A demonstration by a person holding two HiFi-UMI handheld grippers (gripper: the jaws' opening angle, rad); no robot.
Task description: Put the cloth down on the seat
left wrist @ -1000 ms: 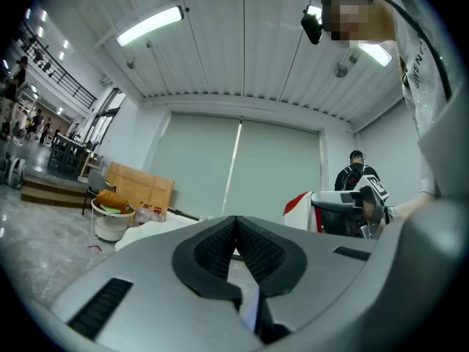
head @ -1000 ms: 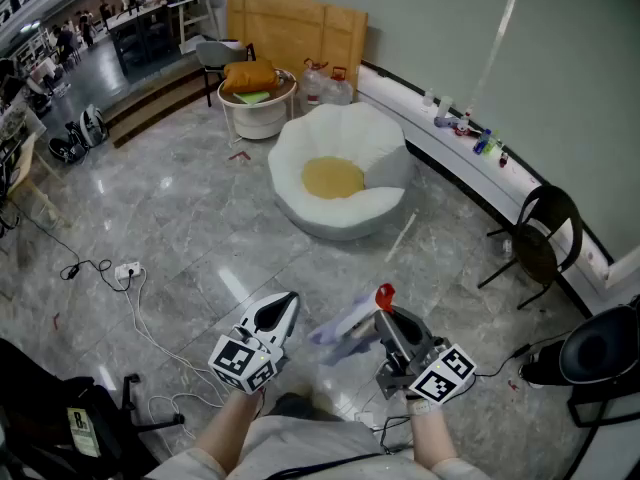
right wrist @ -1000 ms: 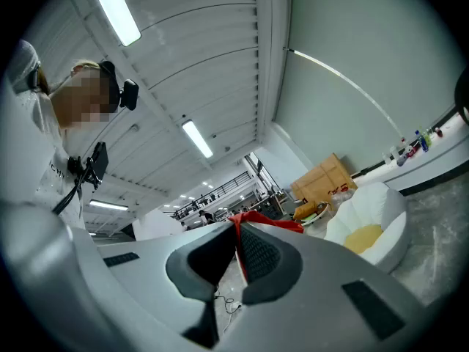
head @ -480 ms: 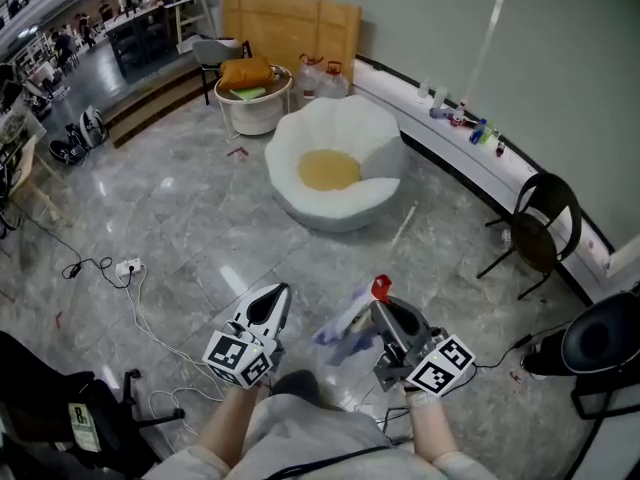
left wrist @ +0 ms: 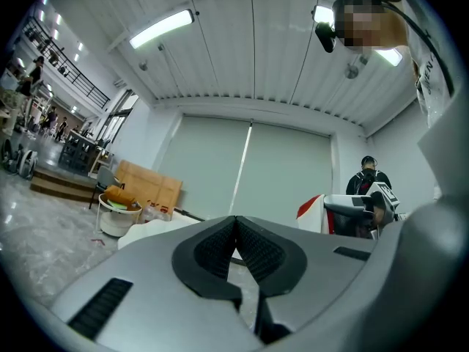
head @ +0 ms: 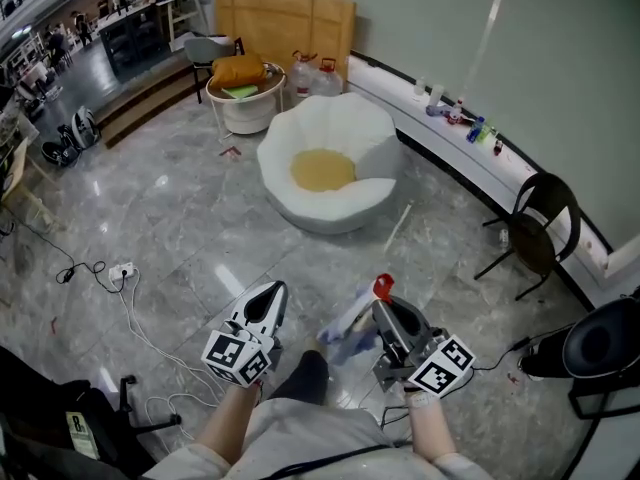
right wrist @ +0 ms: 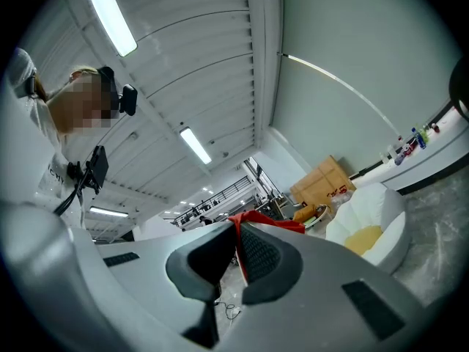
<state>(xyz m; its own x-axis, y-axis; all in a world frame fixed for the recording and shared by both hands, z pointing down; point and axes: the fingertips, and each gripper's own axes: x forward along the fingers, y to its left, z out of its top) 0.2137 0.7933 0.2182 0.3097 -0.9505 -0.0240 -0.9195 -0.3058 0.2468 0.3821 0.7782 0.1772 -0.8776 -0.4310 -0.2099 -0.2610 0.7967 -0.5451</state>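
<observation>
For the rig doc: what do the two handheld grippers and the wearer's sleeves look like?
Left gripper: pale grey shell tapering to a point, black ribbed pads. Right gripper: same shape, dark grey on top in the head view. Each carries a cube with black-and-white square markers. Sleeves are pale.

Left tongs (head: 271, 292) closed empty; right tongs (head: 383, 305) clamp the cloth (head: 345, 330).
</observation>
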